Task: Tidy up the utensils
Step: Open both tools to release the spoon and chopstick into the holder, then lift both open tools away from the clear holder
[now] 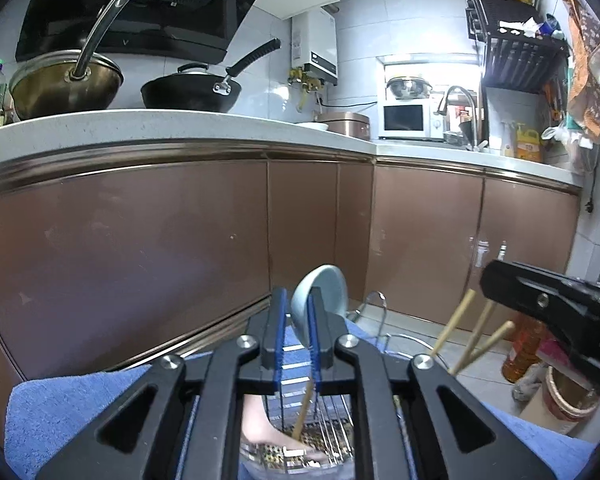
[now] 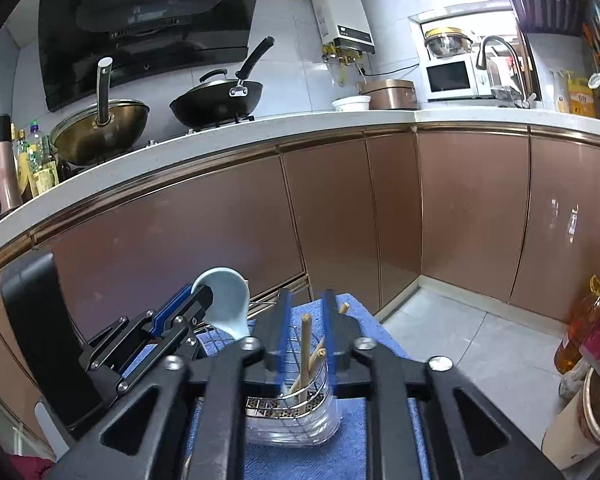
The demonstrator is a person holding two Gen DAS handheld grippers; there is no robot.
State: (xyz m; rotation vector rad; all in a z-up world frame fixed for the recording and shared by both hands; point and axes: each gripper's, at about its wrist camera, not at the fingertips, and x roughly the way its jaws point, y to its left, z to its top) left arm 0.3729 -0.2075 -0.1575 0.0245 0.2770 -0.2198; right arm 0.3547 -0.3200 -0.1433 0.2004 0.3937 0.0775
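My left gripper (image 1: 297, 300) is shut on a pale blue ceramic spoon (image 1: 320, 294), bowl end up, above a wire utensil rack (image 1: 320, 432); it also shows in the right wrist view (image 2: 196, 300) with the spoon (image 2: 226, 304). My right gripper (image 2: 307, 304) stands narrowly open around several wooden chopsticks (image 2: 307, 344) that stand in the rack's clear holder (image 2: 296, 412); whether its pads touch them I cannot tell. In the left view the chopsticks (image 1: 456, 320) lean by the right gripper's body (image 1: 548, 320).
The rack sits on a blue towel (image 2: 360, 440) over a low surface. Brown cabinet doors (image 1: 140, 260) and a white counter (image 1: 180, 128) with two woks stand ahead. An oil bottle (image 2: 580, 332) and a bucket (image 2: 580, 420) stand on the floor at right.
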